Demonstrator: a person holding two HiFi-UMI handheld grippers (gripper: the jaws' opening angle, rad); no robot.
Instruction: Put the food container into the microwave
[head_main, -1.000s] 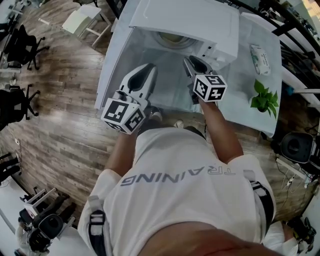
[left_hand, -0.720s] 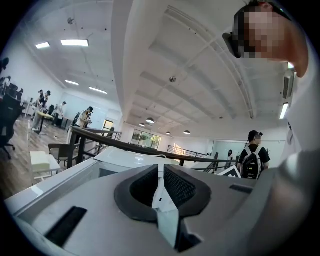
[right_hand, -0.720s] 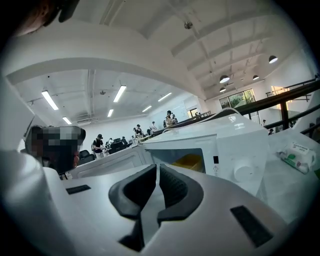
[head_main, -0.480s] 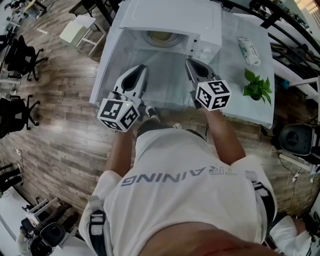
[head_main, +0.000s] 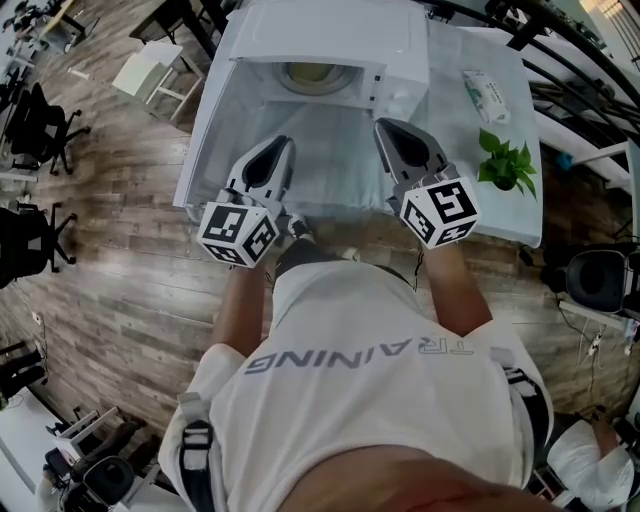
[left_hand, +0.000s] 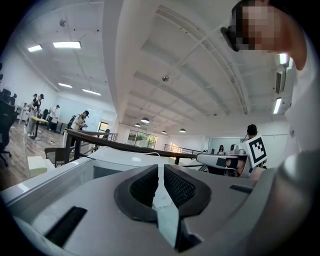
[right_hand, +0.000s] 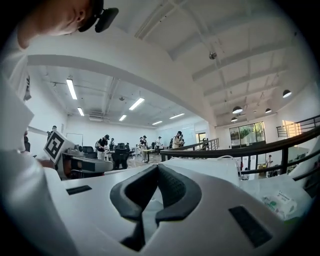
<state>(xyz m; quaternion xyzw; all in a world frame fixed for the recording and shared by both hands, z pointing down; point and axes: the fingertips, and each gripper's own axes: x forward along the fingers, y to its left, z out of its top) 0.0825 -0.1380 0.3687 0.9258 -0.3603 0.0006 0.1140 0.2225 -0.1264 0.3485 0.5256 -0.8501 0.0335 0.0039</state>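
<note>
Sitting inside the open microwave (head_main: 335, 35) at the far edge of the table (head_main: 455, 150), the food container (head_main: 315, 74) lies ahead of both grippers. Both the left gripper (head_main: 280, 145) and the right gripper (head_main: 390, 128) hang near the front edge, jaws closed on nothing, the left slightly nearer.

Your microwave (head_main: 330, 35) runs off the top edge of the head view, and its roof hides most of the cavity. Of the food container (head_main: 318, 74) inside, you see only a yellowish rim. The print on the packet (head_main: 487, 95) is too small to read.
</note>
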